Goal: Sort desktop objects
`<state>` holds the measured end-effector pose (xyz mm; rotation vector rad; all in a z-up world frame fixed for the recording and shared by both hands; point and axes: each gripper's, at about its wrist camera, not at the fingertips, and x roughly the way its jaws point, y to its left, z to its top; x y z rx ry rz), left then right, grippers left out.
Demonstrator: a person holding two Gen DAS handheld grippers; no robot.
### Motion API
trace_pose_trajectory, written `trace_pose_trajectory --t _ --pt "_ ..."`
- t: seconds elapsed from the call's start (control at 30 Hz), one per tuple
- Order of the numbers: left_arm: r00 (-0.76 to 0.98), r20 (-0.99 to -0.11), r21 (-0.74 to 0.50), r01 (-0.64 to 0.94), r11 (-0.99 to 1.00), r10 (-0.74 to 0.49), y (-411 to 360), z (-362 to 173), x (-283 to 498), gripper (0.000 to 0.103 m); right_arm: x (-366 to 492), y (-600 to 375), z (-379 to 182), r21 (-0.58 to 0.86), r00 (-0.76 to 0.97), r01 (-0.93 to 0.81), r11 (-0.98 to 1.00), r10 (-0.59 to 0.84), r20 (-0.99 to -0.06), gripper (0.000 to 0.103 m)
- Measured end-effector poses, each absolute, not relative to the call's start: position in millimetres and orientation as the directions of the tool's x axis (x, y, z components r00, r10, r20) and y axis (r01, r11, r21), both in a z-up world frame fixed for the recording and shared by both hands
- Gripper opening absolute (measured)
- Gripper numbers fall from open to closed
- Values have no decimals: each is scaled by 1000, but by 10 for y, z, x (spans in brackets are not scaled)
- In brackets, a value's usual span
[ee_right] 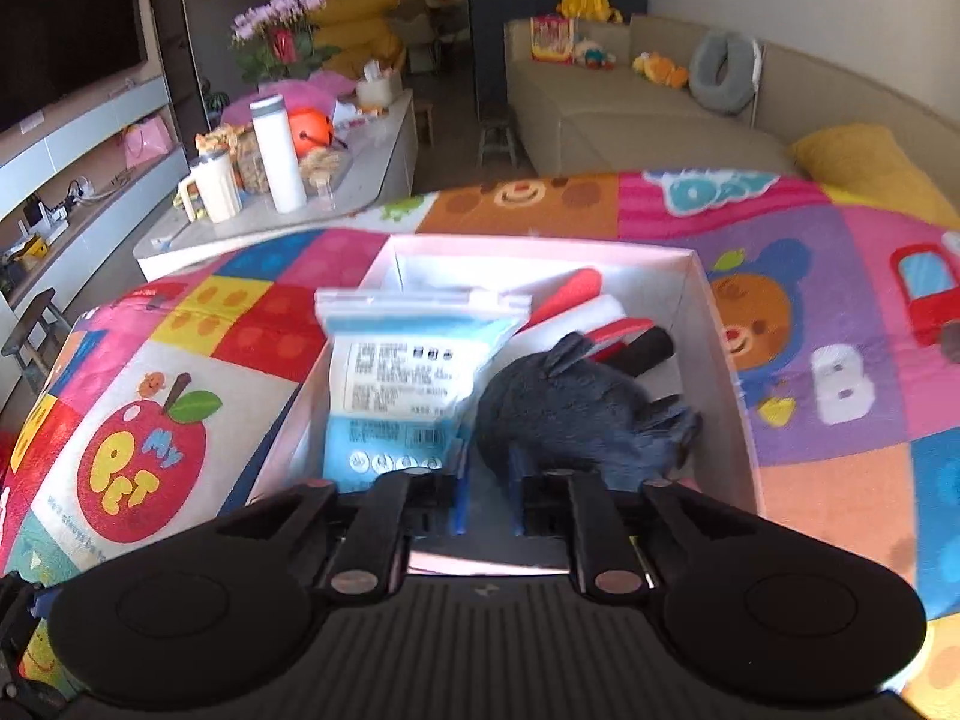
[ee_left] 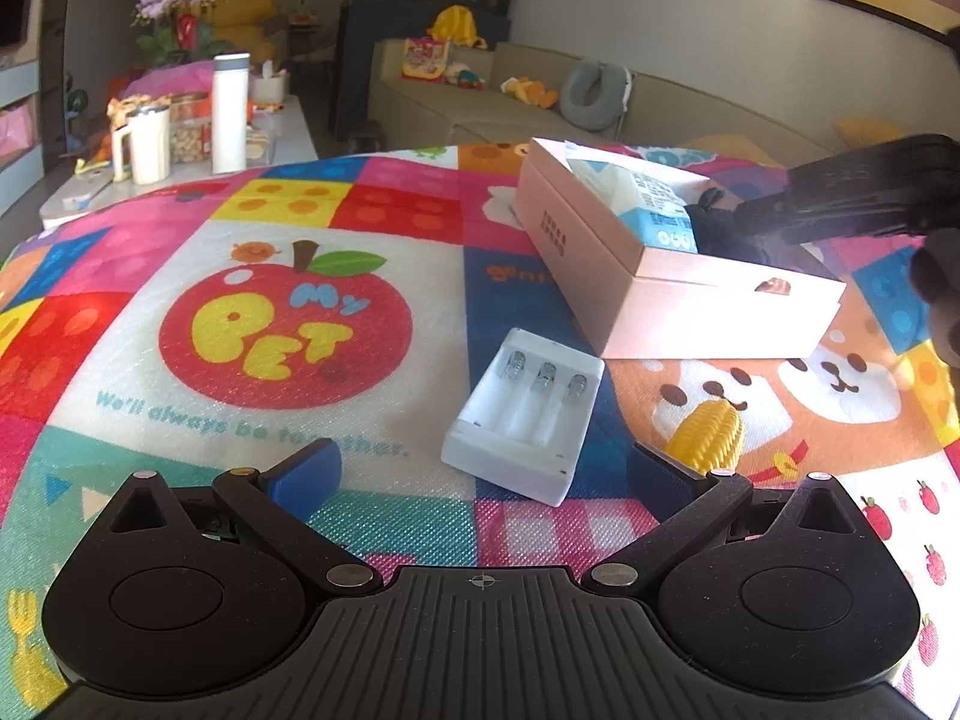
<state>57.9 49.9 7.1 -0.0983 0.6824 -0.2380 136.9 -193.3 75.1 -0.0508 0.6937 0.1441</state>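
Note:
A white battery charger [ee_left: 523, 417] lies on the colourful mat, just ahead of my open, empty left gripper [ee_left: 486, 468]. A yellow corn-shaped toy [ee_left: 711, 429] lies by the right fingertip. A pale pink open box [ee_left: 606, 252] stands further right; my right gripper [ee_left: 840, 210] reaches over it. In the right wrist view the box [ee_right: 729, 360] holds a blue-and-white pouch [ee_right: 408, 384], a dark plush toy [ee_right: 588, 414] and red-and-white items [ee_right: 576, 294]. My right gripper [ee_right: 487, 504] hangs over the box's near end, jaws a little apart with nothing visible between them.
A low white table [ee_left: 288, 138] beyond the mat carries a white bottle [ee_left: 230, 114], a cream mug [ee_left: 147, 144] and snack jars. A beige sofa [ee_left: 540, 108] with cushions and toys runs along the back wall. The mat's edge curves at far left.

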Motion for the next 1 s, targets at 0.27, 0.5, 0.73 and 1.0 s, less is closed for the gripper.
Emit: trace_pose_trajectory --t 0.27,0.5,0.73,1.0 --pt "747 -623 -143 183 973 -232 466 67 580 103 654 -2099 608 -84 805 -172 982 91 -586 92" --pt "727 -660 -62 198 978 -190 358 58 612 103 503 -1951 226 -14 758 -203 979 148 -635 102" --pt "723 -670 -19 211 977 -169 310 61 613 103 492 -2084 73 37 749 -117 992 113 -653 103" --pt "779 -624 137 195 971 -68 287 122 703 103 485 -2156 -49 56 718 -69 996 88 -690 103"
